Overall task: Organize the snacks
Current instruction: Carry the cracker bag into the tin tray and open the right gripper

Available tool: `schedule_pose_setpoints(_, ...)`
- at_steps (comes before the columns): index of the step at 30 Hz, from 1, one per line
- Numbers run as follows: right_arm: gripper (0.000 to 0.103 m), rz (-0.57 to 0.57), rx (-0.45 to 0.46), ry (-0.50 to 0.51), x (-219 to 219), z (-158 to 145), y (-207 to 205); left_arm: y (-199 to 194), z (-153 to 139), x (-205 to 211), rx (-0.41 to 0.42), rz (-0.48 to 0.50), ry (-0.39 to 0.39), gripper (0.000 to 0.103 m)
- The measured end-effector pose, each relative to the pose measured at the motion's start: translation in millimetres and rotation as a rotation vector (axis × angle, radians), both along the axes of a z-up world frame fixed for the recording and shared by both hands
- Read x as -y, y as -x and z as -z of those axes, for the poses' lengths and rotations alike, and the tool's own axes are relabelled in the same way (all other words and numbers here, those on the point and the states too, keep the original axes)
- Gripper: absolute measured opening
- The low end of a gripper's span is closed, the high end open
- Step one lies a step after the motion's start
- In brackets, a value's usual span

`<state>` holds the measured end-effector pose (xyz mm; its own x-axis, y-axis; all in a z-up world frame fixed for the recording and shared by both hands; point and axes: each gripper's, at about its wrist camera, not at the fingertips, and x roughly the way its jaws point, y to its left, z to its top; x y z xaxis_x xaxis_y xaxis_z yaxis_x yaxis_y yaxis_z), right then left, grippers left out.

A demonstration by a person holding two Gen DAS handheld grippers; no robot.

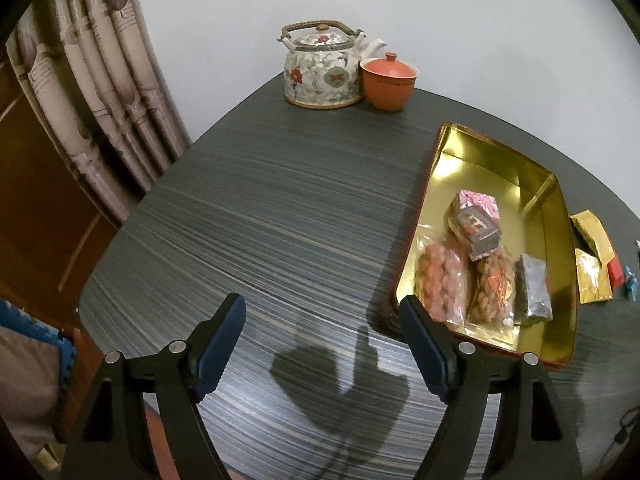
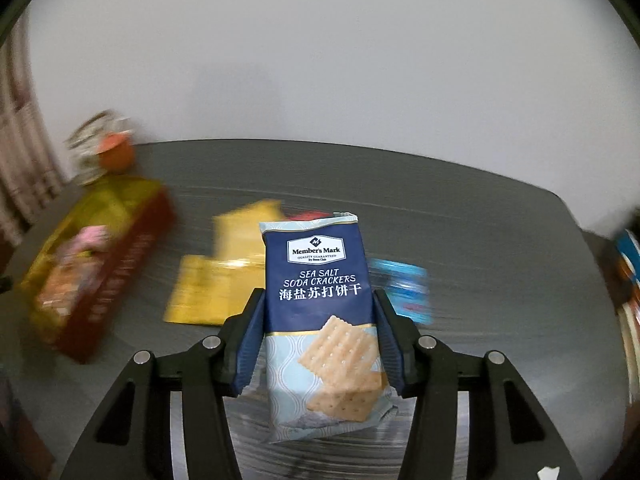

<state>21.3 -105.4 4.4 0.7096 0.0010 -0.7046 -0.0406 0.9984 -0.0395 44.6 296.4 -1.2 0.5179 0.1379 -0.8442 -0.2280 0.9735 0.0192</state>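
Clamped lengthwise in the right gripper (image 2: 320,332), cracker packet (image 2: 320,320) points up-frame; gold tin (image 2: 132,236) lies left of frame; left gripper (image 1: 322,344) gapes empty.

Floral teapot (image 1: 322,70), lidded orange cup (image 1: 389,82), patterned curtain (image 1: 92,80), dark table (image 1: 272,216)

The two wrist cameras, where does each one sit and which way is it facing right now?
Left wrist: rides the left gripper, angled down at the dark table and gold tin; open, empty fingers show.
Right wrist: rides the right gripper, facing across the table; its fingers clamp a soda cracker packet.
Shared: the tin, teapot, orange lidded cup and gold packets.
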Motion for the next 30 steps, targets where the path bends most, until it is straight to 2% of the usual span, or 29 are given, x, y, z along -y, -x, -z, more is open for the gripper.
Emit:
schedule_pose_setpoints(7,0.048,-0.217,-0.003,-0.022,-112.7,-10.9,-8.4,0.8,-4.7,-4.3,0.014,-0.007,0.012,0.080)
schedule_pose_setpoints(13,0.048,-0.321,-0.028,-0.003,-173.0,-2.3,-19.0,2.4,-8.5,-4.2,0.022,-0.001,0.018,0.080)
schedule_pose_setpoints(22,0.048,-0.371,-0.079,0.034,-215.5,18.9,-33.4,1.7,-7.7,-10.6,0.013,-0.029,0.038,0.080)
schedule_pose_setpoints(30,0.048,-0.391,-0.096,0.065,-225.2,31.8,-33.2,0.7,-4.7,-15.4,-0.002,-0.048,0.064,0.080)
